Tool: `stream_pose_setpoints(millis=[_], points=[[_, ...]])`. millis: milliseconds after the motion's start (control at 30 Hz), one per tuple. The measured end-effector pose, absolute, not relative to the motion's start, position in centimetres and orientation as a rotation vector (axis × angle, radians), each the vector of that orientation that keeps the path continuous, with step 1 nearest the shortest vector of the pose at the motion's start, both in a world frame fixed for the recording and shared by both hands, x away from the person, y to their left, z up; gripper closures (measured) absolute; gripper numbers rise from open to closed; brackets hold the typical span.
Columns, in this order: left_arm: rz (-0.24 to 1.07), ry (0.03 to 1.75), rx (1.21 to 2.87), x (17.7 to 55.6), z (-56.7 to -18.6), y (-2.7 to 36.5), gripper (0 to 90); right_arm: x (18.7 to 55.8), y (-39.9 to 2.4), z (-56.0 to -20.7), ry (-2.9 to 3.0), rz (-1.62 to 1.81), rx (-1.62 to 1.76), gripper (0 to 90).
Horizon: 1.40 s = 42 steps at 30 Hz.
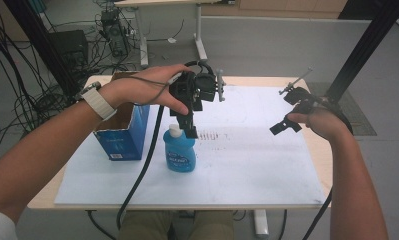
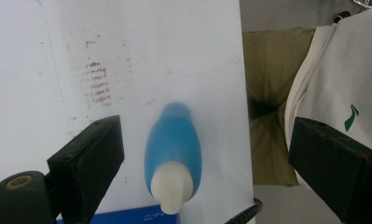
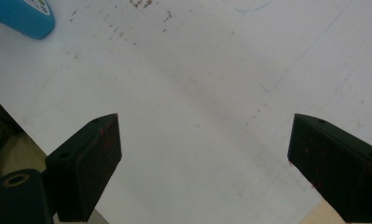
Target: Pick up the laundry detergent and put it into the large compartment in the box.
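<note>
While the left tool hangs just above the blue bottle, its jaws stand wide apart with nothing between them; in the left gripper view the bottle sits centred in the gap, white cap pointing up at the camera. Right tool also spread wide, holding nothing, hovering over bare white sheet at the right side of the table, well apart from the bottle.

Bottle stands upright on the white sheet, near the front left, just right of the blue box. Looks like smooth plastic with a glossy label, probably partly filled with liquid, so moderate weight, bottom-heavy, walls that may give a little under squeeze. Likely slippery. Not fragile. Best hold, I'd judge: across the narrower shoulder just below the cap, or across the flat body faces mid-height; the cap itself is tapered and would slip out. Grip firm but not crushing.

Around it: the open box is close on the left, near enough that a jaw coming down on that side could clip its wall. Left tool's cable trails down between box and bottle and off the front edge; it could drag or nudge the bottle. Brown smudge marks on the sheet right of the bottle, no obstacle. Right of the bottle the sheet is open.
</note>
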<state>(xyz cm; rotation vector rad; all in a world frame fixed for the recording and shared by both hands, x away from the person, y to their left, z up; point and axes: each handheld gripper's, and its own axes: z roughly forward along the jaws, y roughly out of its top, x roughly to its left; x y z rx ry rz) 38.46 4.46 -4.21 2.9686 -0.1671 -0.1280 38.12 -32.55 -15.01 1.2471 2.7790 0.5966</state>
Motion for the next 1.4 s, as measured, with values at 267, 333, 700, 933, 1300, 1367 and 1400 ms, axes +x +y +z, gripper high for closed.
stream_pose_setpoints(millis=[267, 333, 700, 933, 1300, 1367, 1400], points=[[-0.125, -0.177, 2.969, 38.4, -4.0, 4.5, 10.9, 37.5, -33.0, -14.6, 2.764, 0.597, 1.250, 9.7], [-0.126, -0.186, 2.970, 38.4, -4.0, 4.5, 10.9, 37.4, -33.1, -14.6, 2.760, 0.603, 1.256, 9.6], [-0.111, -0.203, 2.966, 38.5, -4.1, 4.9, 9.5, 37.3, -33.1, -14.7, 2.763, 0.602, 1.249, 9.7], [-0.107, -0.219, 2.958, 38.6, -4.2, 5.4, 7.0, 37.4, -33.0, -14.6, 2.767, 0.607, 1.244, 10.3], [-0.074, -0.319, 2.927, 38.6, -4.6, 6.2, 7.0, 37.2, -33.0, -14.7, 2.763, 0.607, 1.262, 10.2], [-0.070, -0.330, 2.930, 38.6, -4.6, 6.3, 6.9, 37.2, -33.0, -14.7, 2.763, 0.606, 1.263, 10.2], [-0.069, -0.333, 2.932, 38.6, -4.7, 6.3, 6.9, 37.2, -32.9, -14.7, 2.765, 0.606, 1.264, 10.2]])
